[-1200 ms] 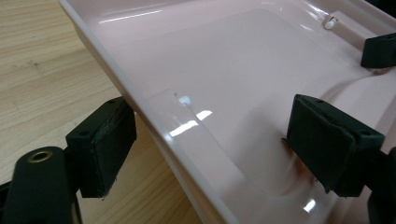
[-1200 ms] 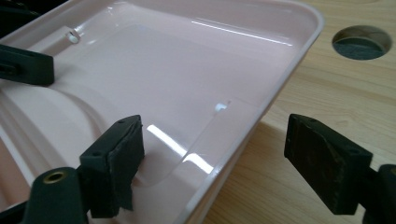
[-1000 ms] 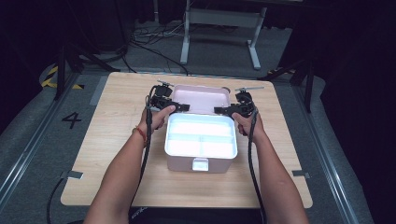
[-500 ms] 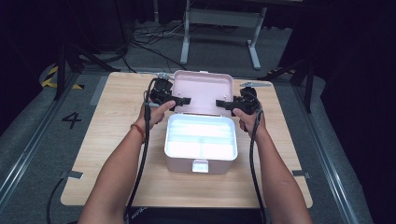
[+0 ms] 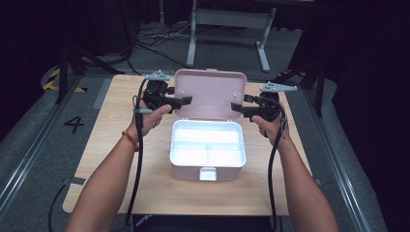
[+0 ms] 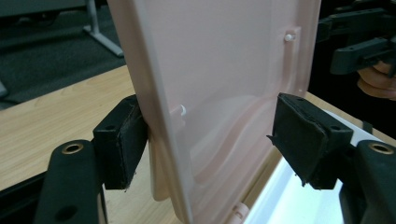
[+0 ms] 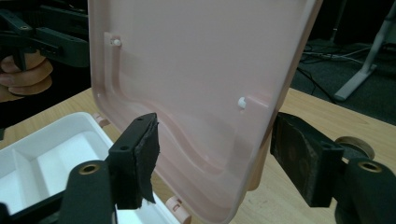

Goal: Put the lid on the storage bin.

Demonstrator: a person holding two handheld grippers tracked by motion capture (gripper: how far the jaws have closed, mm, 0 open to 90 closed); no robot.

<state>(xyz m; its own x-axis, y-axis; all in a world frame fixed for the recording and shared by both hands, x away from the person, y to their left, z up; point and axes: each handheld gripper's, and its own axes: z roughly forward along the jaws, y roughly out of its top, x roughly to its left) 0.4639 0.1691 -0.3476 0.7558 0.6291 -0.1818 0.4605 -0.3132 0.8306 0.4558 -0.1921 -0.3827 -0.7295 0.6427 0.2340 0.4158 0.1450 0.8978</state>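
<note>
Presently: pink lid (image 5: 209, 94) of white box (image 5: 208, 150), mid-counter (image 5: 96, 145), stands raised nearly upright. Left gripper (image 5: 186, 100) and right gripper (image 5: 237, 107) straddle its side edges, jaws just closing, not clamped. Step: opening. Next: swing lid fully back, then let go.

Pink lid (image 5: 211, 93) swung up from lying back flat behind the white box (image 5: 207, 150) to nearly upright, between left gripper (image 5: 186, 100) and right gripper (image 5: 235, 107), both raised, jaws just closing around its side edges.
</note>
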